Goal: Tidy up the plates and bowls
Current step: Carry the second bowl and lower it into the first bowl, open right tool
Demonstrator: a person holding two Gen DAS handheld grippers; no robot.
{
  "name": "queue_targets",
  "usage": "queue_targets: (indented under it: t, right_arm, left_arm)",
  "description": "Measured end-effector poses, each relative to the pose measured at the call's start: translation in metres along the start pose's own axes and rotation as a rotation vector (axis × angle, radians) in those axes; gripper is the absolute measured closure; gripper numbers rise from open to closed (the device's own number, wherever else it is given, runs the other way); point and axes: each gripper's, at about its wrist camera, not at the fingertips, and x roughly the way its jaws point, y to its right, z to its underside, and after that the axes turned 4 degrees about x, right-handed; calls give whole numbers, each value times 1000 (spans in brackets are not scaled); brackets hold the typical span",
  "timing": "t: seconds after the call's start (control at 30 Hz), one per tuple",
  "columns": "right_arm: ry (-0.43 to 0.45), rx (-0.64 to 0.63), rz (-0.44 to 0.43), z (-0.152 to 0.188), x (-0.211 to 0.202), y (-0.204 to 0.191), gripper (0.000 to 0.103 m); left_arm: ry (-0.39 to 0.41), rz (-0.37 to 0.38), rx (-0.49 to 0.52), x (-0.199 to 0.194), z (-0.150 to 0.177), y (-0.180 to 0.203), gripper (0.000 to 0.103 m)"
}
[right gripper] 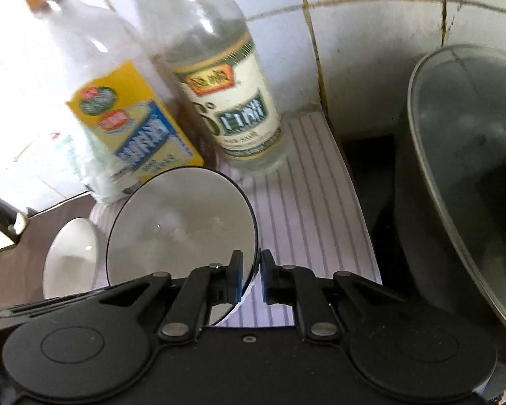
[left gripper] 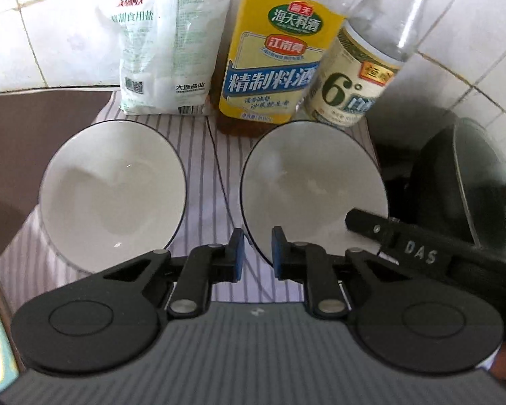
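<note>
White bowls: my left gripper point(left gripper: 256, 253) and right gripper point(right gripper: 252, 278) both pinch the right bowl's point(left gripper: 315, 189) rim; bottles point(left gripper: 273, 67) crowd behind, a pot point(right gripper: 462, 168) alongside.

Two bowls point(left gripper: 113, 195) side by side before bottles point(left gripper: 273, 57).

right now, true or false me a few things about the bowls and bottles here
1. The left bowl is stacked in the right bowl. False: they are side by side, apart.
2. The right gripper has its fingers clamped on the right bowl's rim. True.
3. The wine bottle has a red label. False: it is mostly yellow.
4. A striped cloth lies under the bowls. True.
5. The salt bag lies flat. False: it stands by the wall.
</note>
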Motion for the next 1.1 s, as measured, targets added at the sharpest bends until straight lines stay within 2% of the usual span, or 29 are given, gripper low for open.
queue_targets:
  t: [0.2,0.3,0.5,0.63,0.9,1.1]
  right_arm:
    - [42,12,-39,13,-40,-14,88]
    - [50,14,-60,20,-59,-24,88]
    - [73,38,-88,46,-107,-48,88]
    - [82,37,-74,66,-128,-70,88]
    - [105,36,-84,107,-156,-94,88]
    - [114,31,-87,133,-157,-107,88]
  left_arm:
    - [-14,28,34,-35,13,-6,88]
    - [-48,11,62,-59,17,-9,88]
    - [-36,12,114,-111,33,-21,88]
    - [-29,-27,142,-135,49,-18,89]
    - [-47,-24,131,-171,79,-24,89]
    - [-84,48,98,-182,87,-56,89]
